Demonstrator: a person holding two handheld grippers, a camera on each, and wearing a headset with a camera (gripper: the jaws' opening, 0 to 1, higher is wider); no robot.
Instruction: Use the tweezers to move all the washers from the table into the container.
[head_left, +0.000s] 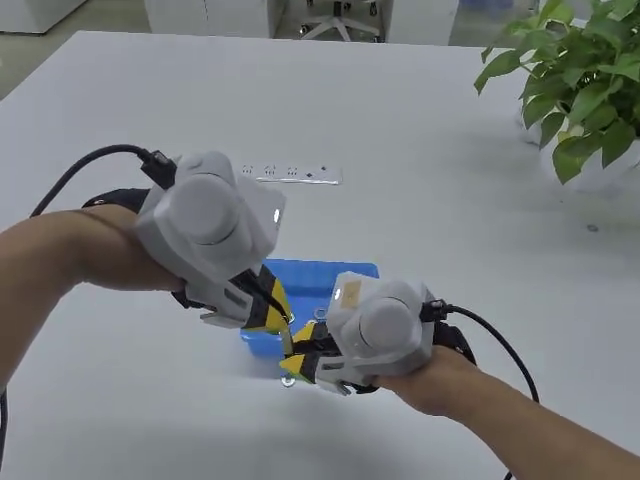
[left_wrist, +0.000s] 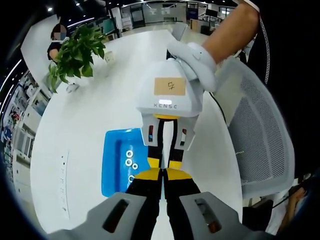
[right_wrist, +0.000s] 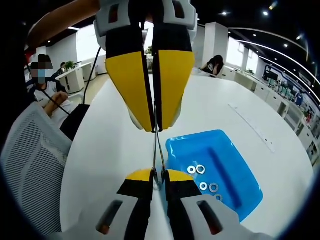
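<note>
The thin metal tweezers (right_wrist: 157, 142) run between my two grippers, which face each other tip to tip. My right gripper (right_wrist: 155, 178) is shut on one end. My left gripper (left_wrist: 162, 173) is shut on the other end, and its yellow pads (right_wrist: 172, 75) fill the top of the right gripper view. Both meet at the near edge of the blue container (head_left: 330, 275), with the left gripper (head_left: 283, 318) to its left and the right gripper (head_left: 303, 352) in front of it. Several washers (right_wrist: 200, 169) lie inside the container (right_wrist: 235, 165). One washer (head_left: 288, 381) lies on the table under the right gripper.
A white power strip (head_left: 291, 173) lies behind the container on the white table (head_left: 420, 170). A potted plant (head_left: 575, 80) stands at the far right. Office chairs and seated people (right_wrist: 42, 75) are around the table's edges.
</note>
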